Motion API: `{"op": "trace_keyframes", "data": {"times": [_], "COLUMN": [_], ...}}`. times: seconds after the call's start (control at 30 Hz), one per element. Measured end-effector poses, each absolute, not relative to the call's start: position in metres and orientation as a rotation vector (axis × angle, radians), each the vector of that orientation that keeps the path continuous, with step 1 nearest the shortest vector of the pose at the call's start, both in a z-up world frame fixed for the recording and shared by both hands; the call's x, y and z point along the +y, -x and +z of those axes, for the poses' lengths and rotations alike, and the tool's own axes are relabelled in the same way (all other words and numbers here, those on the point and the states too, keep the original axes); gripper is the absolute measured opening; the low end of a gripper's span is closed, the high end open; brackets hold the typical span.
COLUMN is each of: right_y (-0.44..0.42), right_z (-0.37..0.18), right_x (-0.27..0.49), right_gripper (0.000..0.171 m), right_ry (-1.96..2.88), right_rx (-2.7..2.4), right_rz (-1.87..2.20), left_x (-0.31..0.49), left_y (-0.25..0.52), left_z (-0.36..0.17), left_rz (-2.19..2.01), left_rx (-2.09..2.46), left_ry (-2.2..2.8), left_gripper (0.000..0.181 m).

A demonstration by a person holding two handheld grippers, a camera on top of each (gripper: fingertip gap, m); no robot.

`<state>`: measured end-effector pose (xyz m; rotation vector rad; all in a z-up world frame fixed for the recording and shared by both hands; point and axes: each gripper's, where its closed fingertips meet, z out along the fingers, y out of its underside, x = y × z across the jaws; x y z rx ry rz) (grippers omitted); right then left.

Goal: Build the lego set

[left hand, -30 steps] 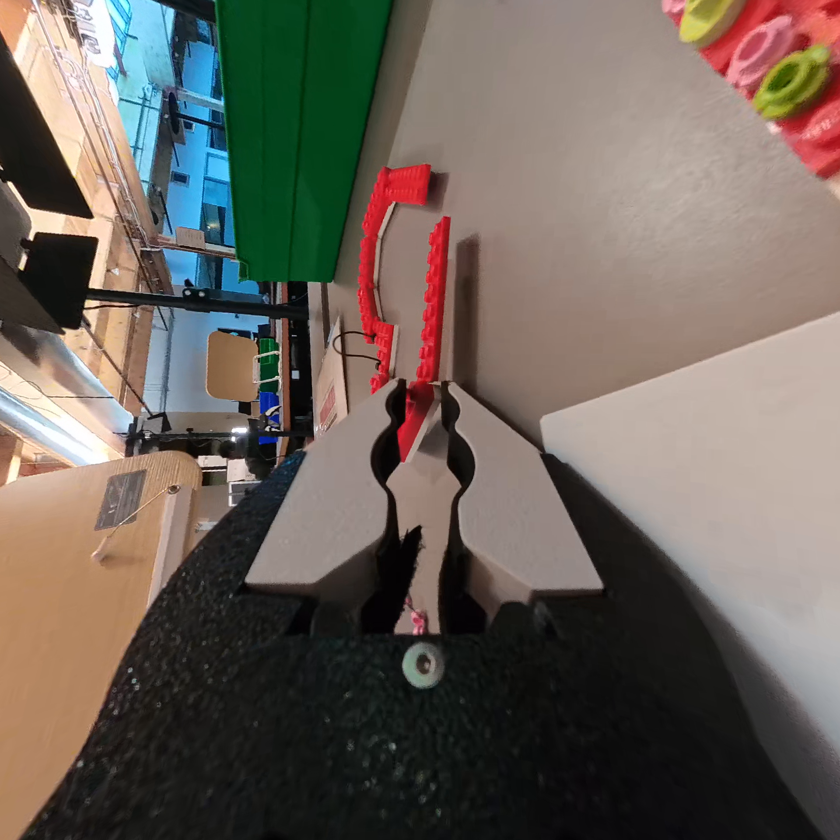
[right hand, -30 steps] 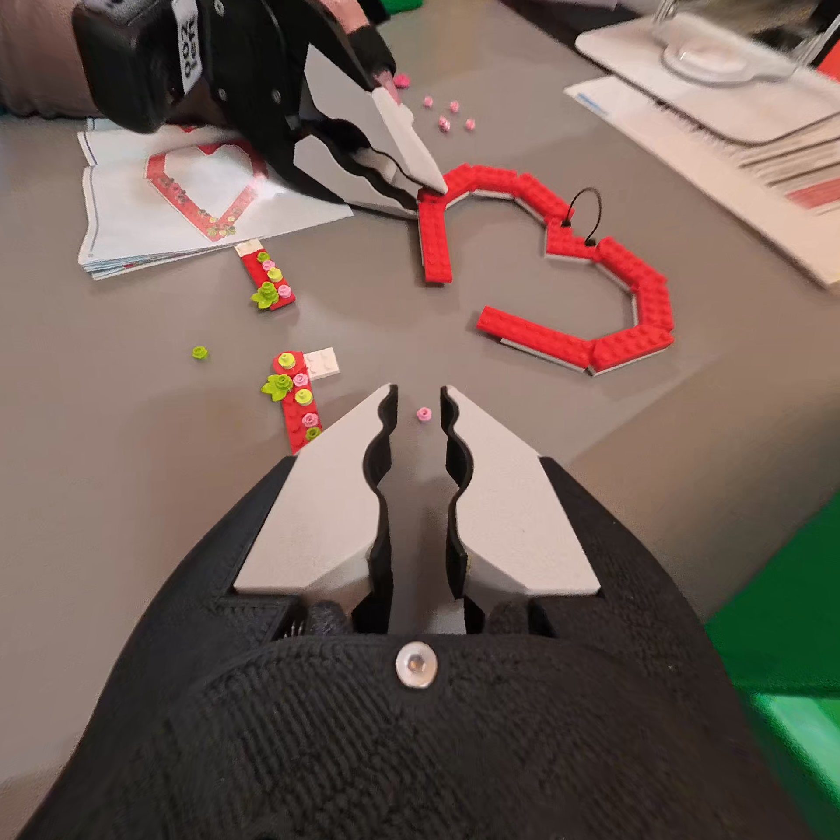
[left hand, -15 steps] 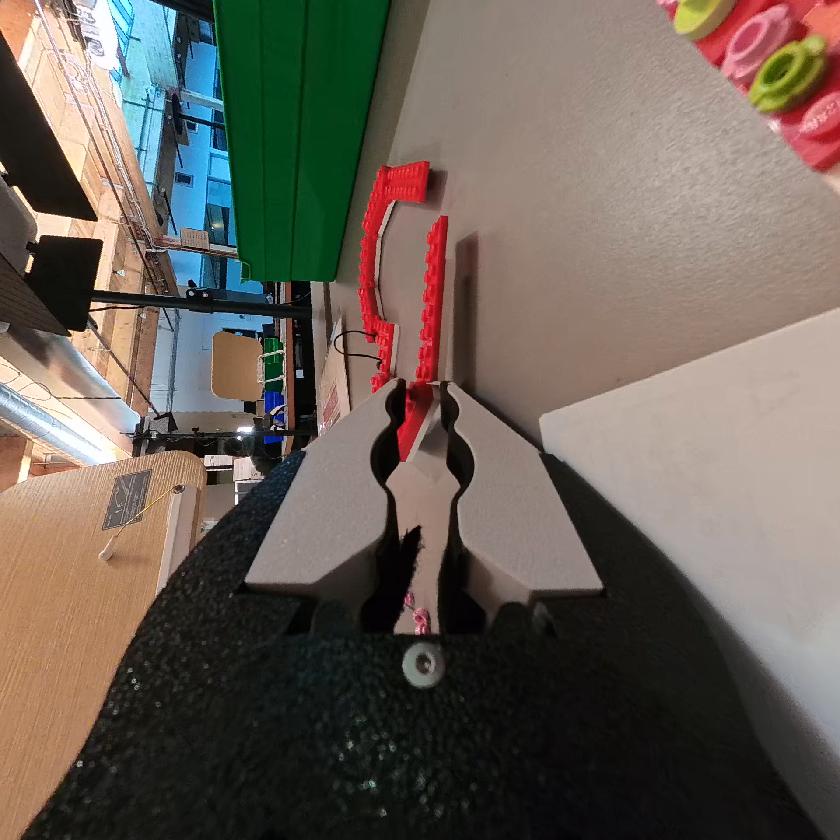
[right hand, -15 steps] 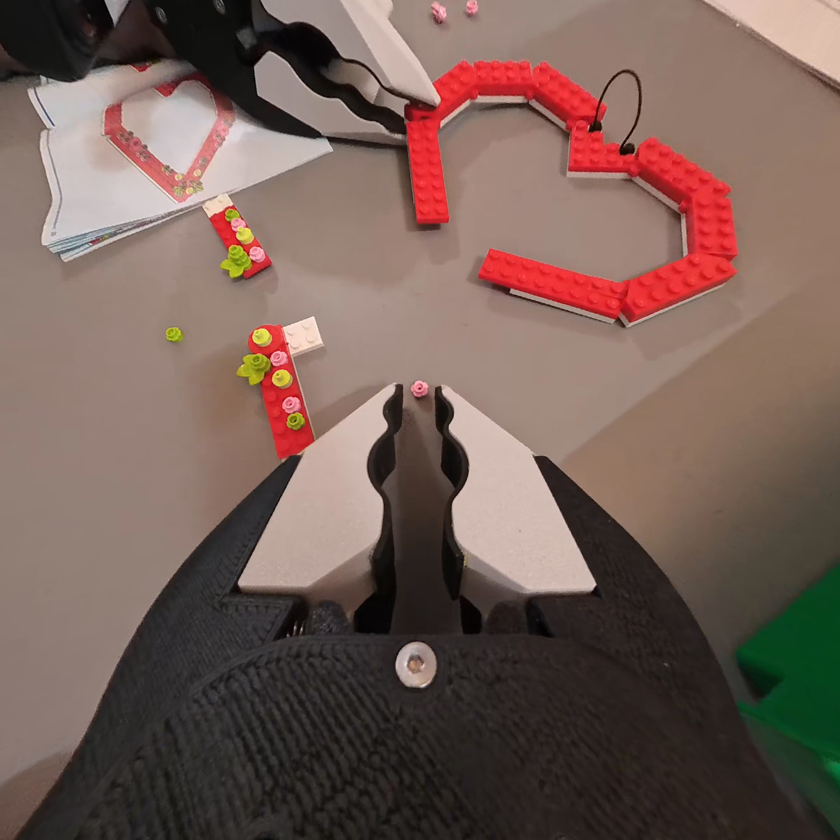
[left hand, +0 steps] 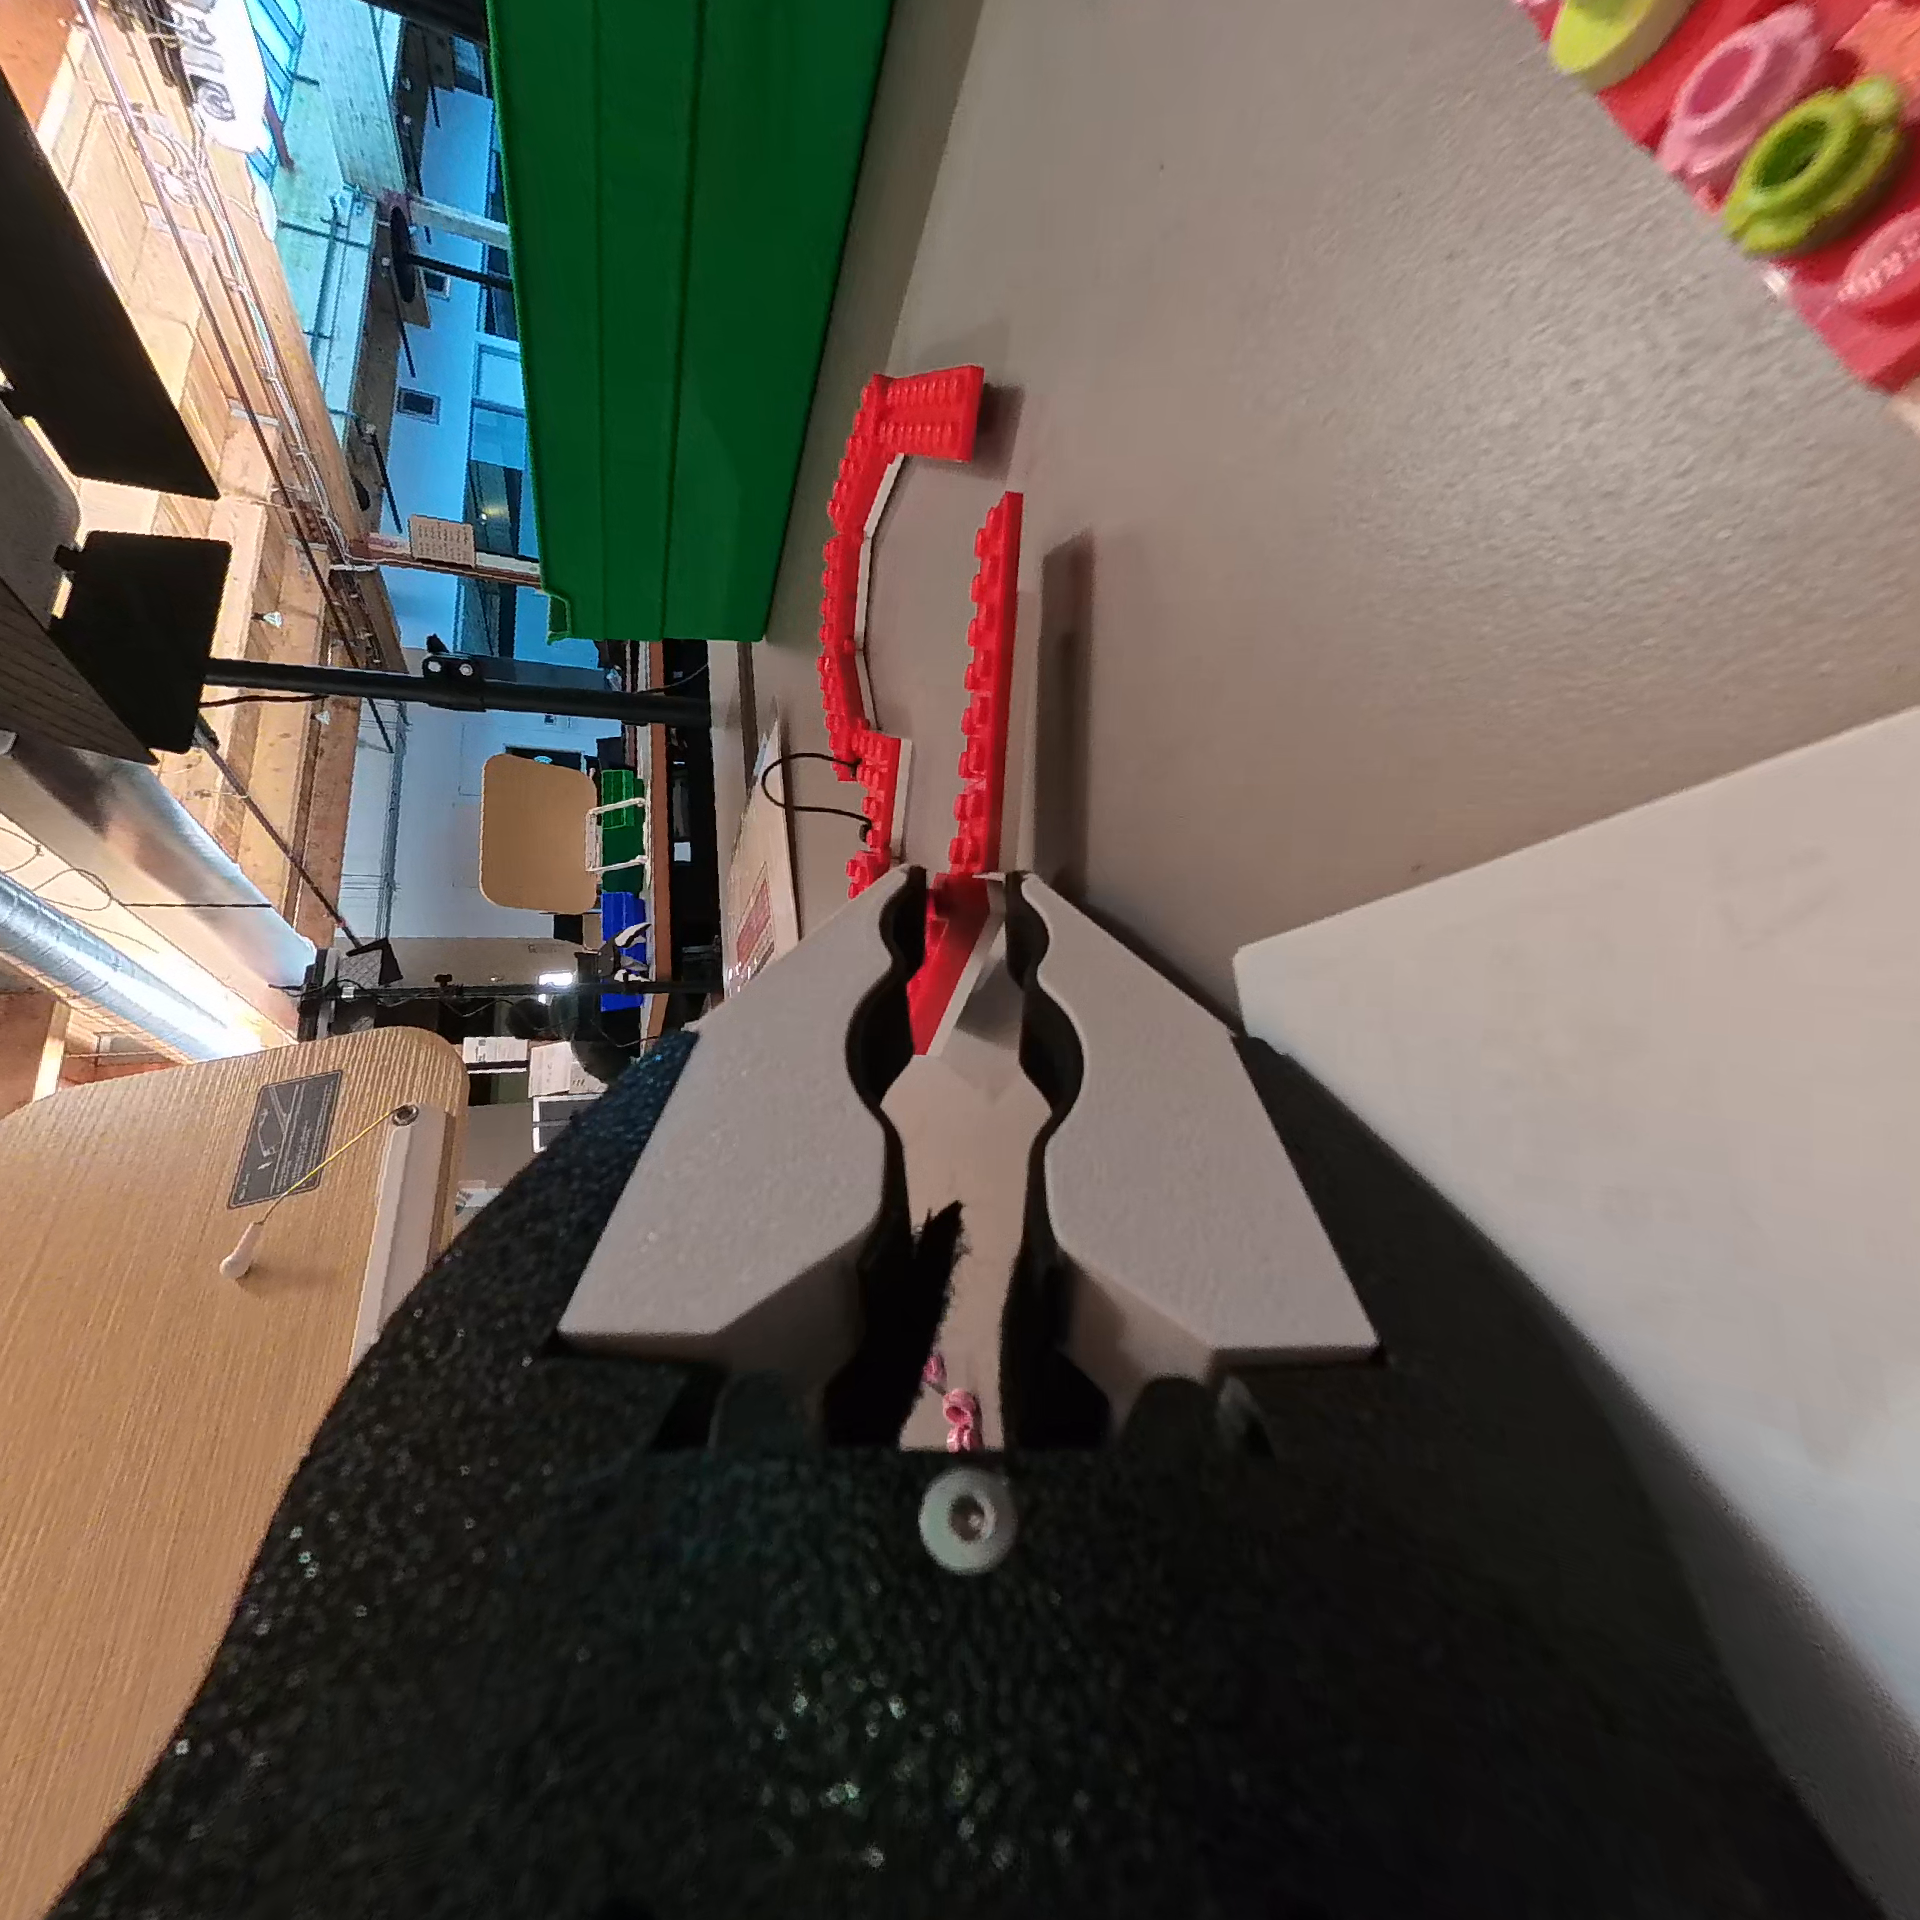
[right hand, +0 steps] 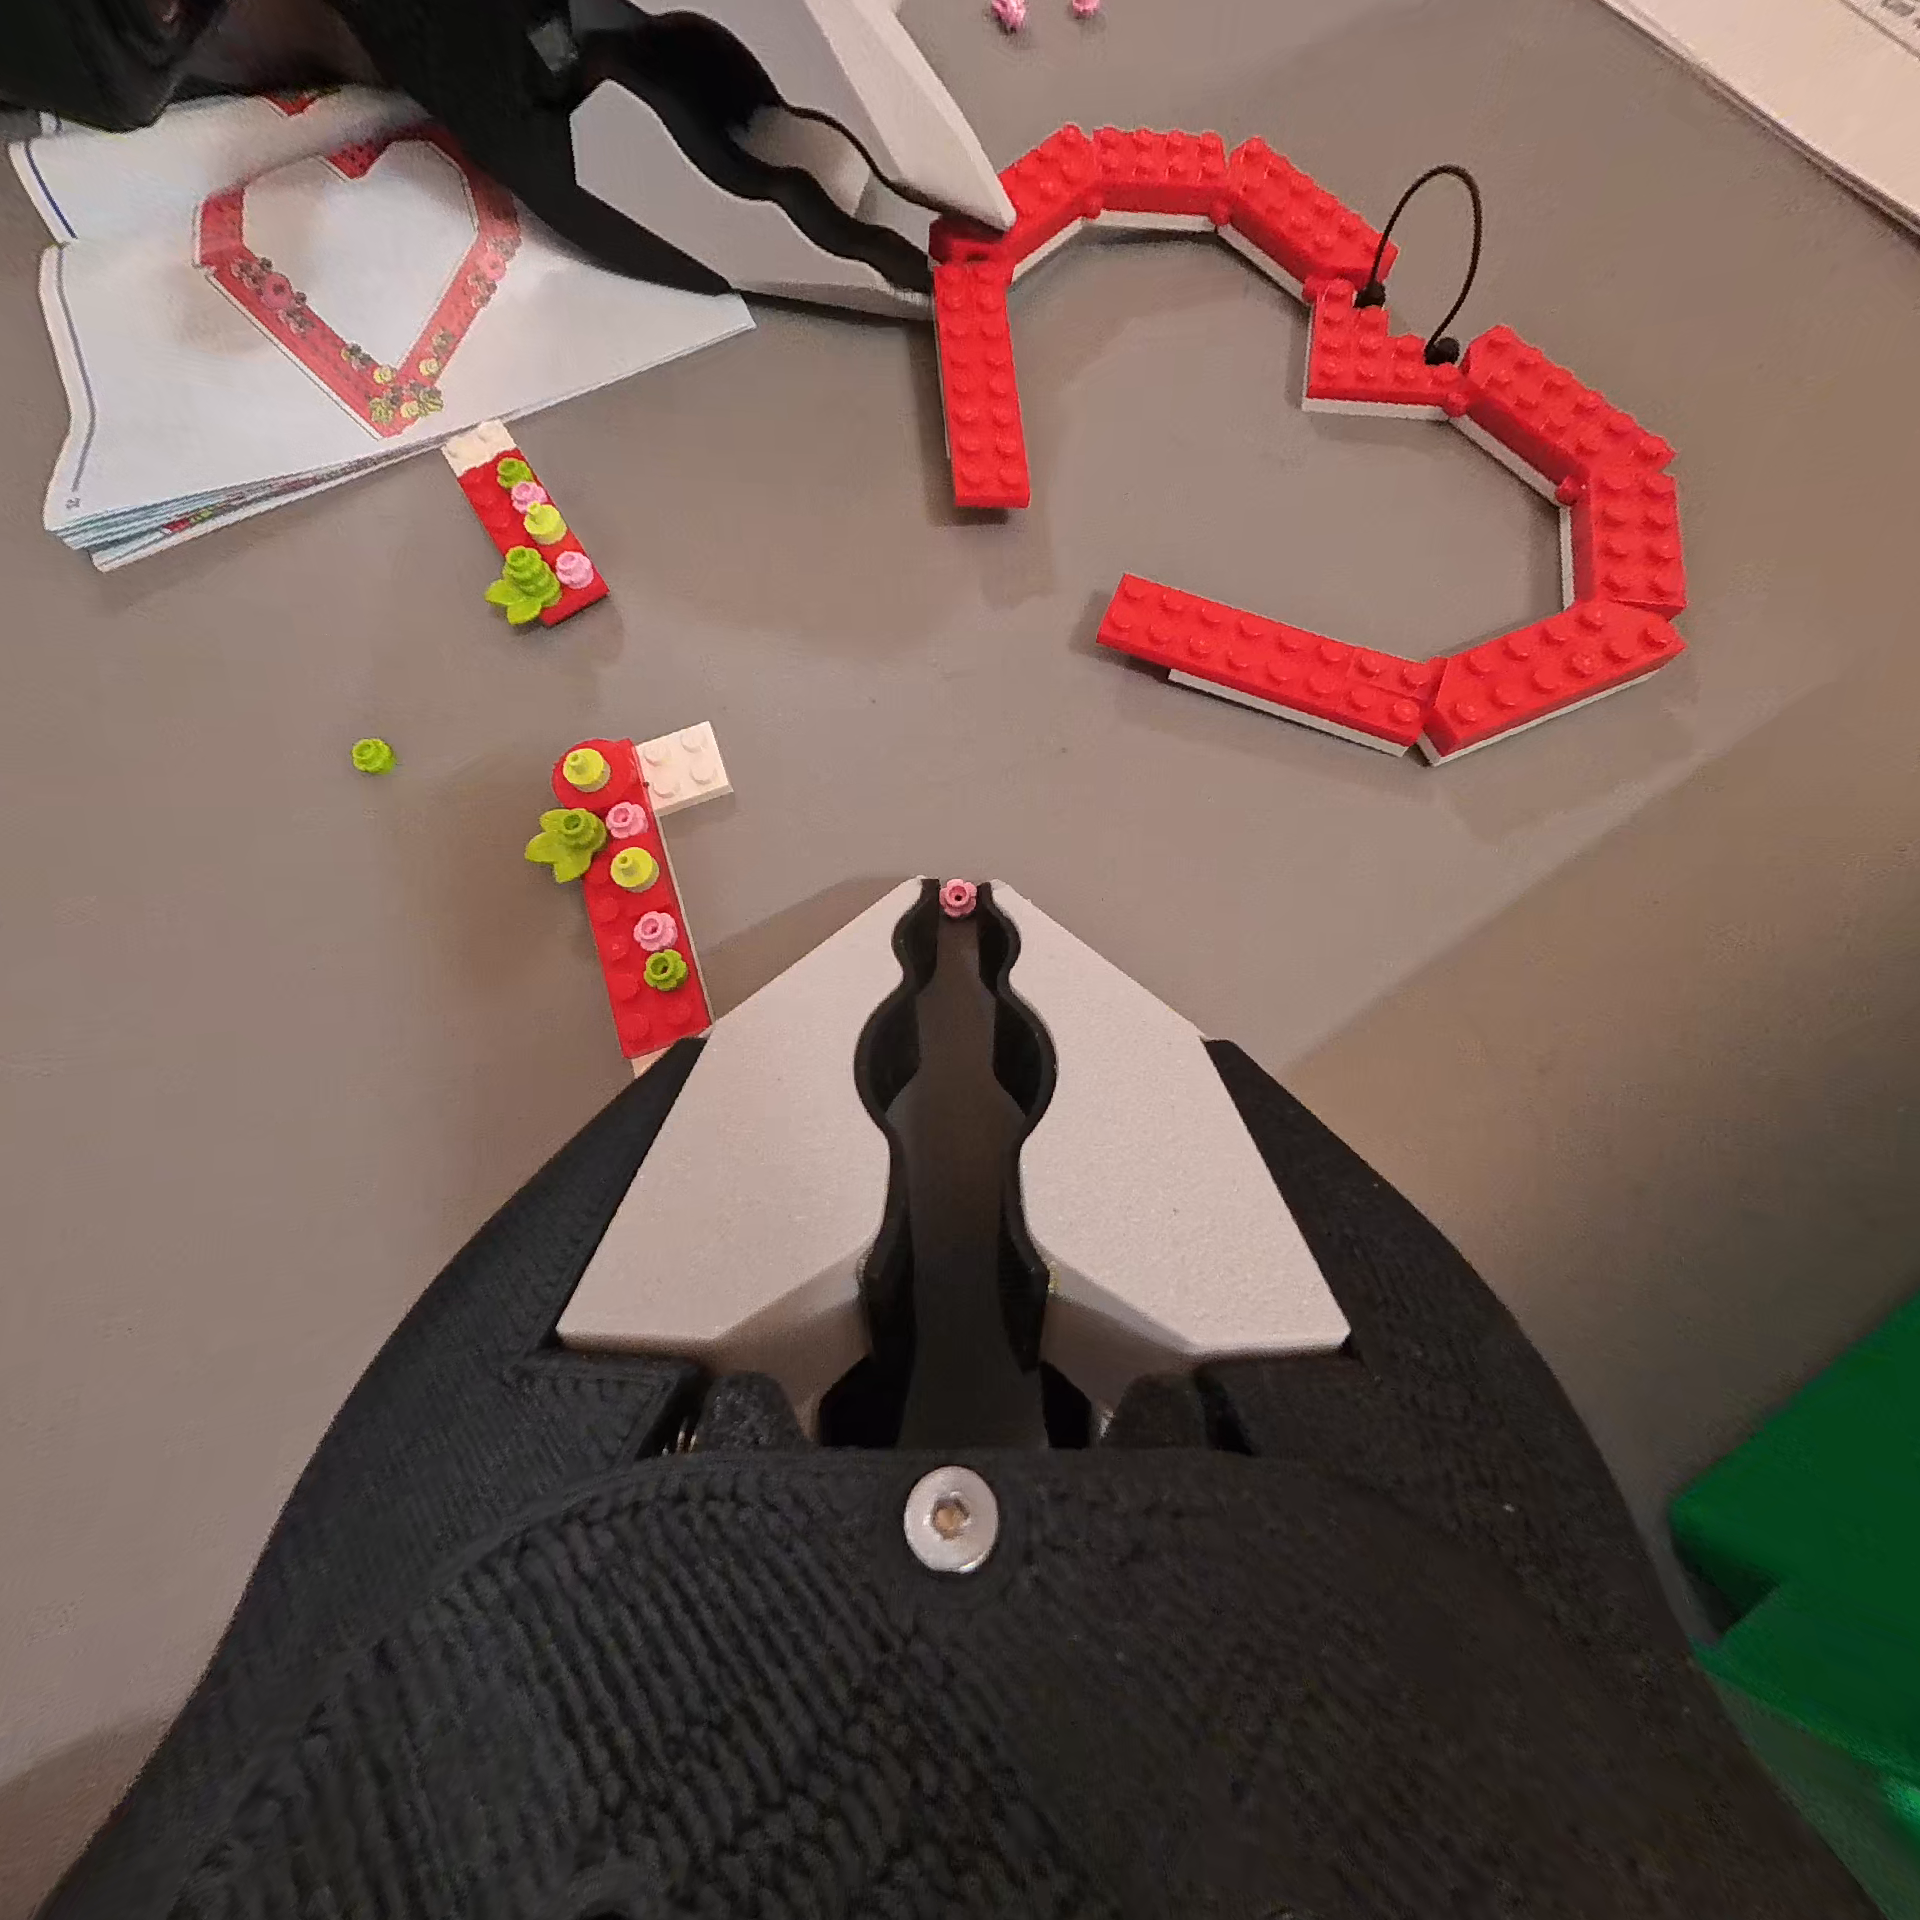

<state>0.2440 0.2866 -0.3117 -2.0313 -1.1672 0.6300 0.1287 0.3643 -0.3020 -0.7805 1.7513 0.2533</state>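
Our right gripper (right hand: 957,891) points down at a grey table (right hand: 883,644), its tips pinched nearly together on a tiny pink flower stud (right hand: 957,898). We judge it is being picked up to decorate the build.

Beyond it lies the red heart frame (right hand: 1455,416), a chain of studded red plates over white ones, open at the bottom where its two ends sit well apart. A black cord loop (right hand: 1439,239) rises from the notch at its top.

Our left gripper (right hand: 940,223) clamps the frame's upper left corner, likely to steady it while pieces go on. In its own view that gripper (left hand: 964,883) is narrow, with the red plate edge (left hand: 951,966) between its tips.

To the left lie two decorated red strips, the nearer strip (right hand: 629,894) and the farther strip (right hand: 530,535), both bearing pink and lime studs (probably the missing lower sides). A loose lime stud (right hand: 371,755) sits apart, and the instruction booklet (right hand: 312,332) lies open behind.
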Motion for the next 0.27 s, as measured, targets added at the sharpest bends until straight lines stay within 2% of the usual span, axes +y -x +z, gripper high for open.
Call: {"op": "trace_keyframes", "data": {"times": [0.27], "right_y": [-0.239], "right_z": [-0.287], "right_x": [0.3], "right_gripper": [0.005], "right_ry": [1.869], "right_rx": [-1.076], "right_rz": [0.594], "left_x": [0.365], "left_y": [-0.128], "left_z": [-0.302], "left_rz": [0.242], "left_rx": [1.746], "left_ry": [0.792], "left_gripper": [0.013]}}
